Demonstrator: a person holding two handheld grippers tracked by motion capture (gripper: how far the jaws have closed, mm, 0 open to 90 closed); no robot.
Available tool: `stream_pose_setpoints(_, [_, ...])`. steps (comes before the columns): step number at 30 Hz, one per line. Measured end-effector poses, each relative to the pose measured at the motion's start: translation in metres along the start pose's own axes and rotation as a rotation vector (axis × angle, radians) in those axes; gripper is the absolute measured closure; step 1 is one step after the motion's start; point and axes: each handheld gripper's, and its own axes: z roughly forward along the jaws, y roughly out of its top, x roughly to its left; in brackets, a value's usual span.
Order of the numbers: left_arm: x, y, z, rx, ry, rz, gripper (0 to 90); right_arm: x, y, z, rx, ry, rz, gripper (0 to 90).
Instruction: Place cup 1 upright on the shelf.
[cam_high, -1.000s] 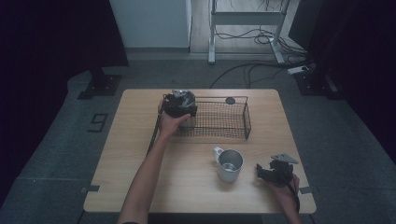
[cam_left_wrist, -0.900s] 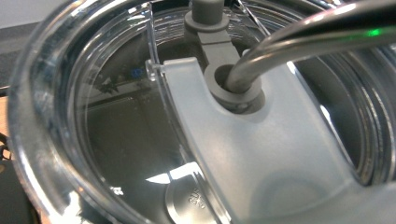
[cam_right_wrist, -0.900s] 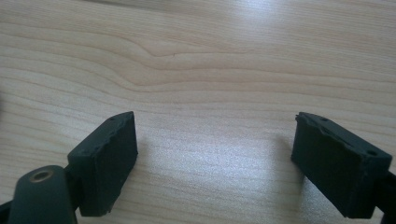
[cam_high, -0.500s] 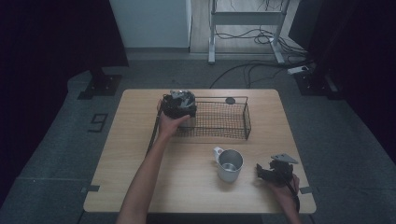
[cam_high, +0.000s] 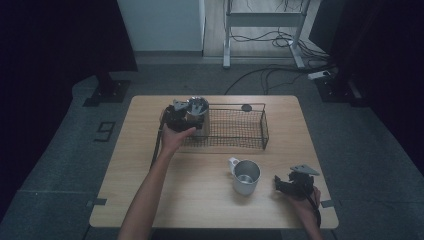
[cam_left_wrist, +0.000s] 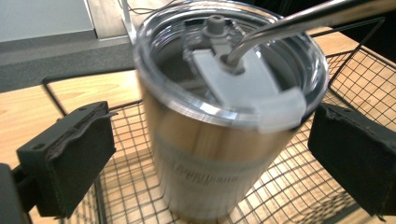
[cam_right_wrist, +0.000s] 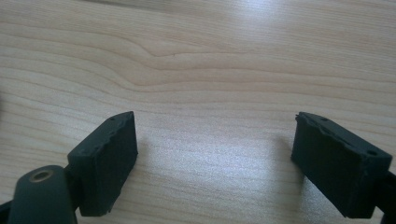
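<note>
The steel tumbler (cam_left_wrist: 224, 116) stands upright, seemingly free, in the wire basket's (cam_high: 250, 131) nine-o'clock end between the left gripper's (cam_left_wrist: 210, 154) just-opened spread jaws, while the right gripper (cam_right_wrist: 215, 158) gapes empty over the table (cam_right_wrist: 196, 56).

From above, my room is looking dim, only the desk (cam_high: 150, 200) catching light. Close up, the tumbler (cam_left_wrist: 219, 140) is blurring, its lid glaring; soft shadows are trailing my right claw (cam_right_wrist: 215, 158).
</note>
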Motion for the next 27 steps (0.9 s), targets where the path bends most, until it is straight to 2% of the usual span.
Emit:
stream_pose_setpoints(8, [0.005,-0.003,-0.02,-0.04,-0.02,-0.03,1.8,0.0,0.001,0.001,0.001,-0.001,0.003,13.7])
stream_pose_setpoints(15, [0.005,-0.011,-0.03,-0.041,-0.033,-0.021,2.2,0.0,0.001,0.001,0.002,-0.004,0.006,13.5])
stream_pose_setpoints(19, [0.002,-0.018,-0.036,-0.026,-0.048,-0.006,2.3,0.0,0.001,0.001,0.002,-0.007,0.008,13.5])
stream_pose_setpoints(21, [0.001,-0.021,-0.042,-0.028,-0.052,0.006,3.3,0.0,0.001,0.001,0.002,-0.007,0.009,13.6])
stream_pose_setpoints(27, [-0.002,-0.031,-0.063,-0.032,-0.069,-0.004,5.4,0.0,0.001,0.001,0.001,-0.008,0.01,13.6])
